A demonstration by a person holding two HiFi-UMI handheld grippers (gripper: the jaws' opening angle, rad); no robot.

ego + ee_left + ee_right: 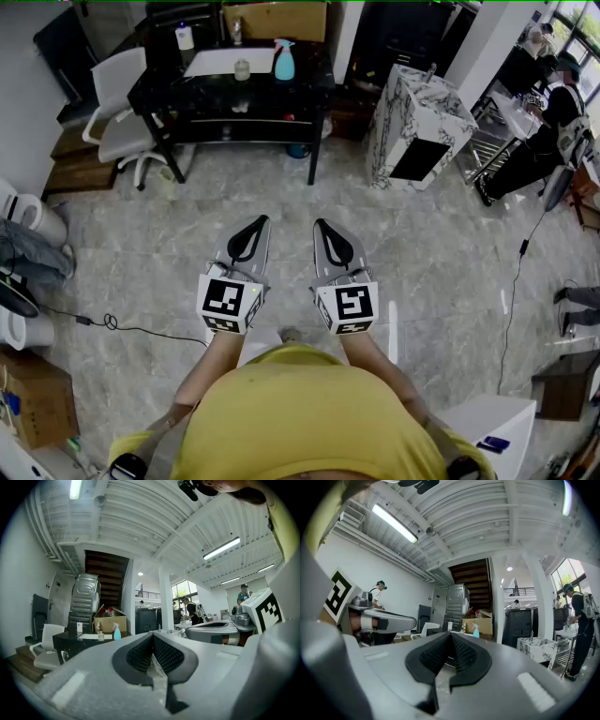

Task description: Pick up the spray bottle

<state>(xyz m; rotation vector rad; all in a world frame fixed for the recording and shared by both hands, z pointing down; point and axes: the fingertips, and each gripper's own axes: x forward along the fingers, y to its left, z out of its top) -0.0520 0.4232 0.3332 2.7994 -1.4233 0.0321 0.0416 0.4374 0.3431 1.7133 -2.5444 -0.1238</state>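
Head view shows spray bottle (284,62) plus, uniquely, cable (110,322).

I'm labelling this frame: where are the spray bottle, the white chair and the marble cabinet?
spray bottle (284,66), head view, blue body.
white chair (117,80), head view, backrest.
marble cabinet (427,98), head view, top face.

My yellow shirt (300,412) hides most of both my arms (214,364). On the dark surface (216,96), the pale item (242,68) beside the spray bottle (284,61) is too small to identify
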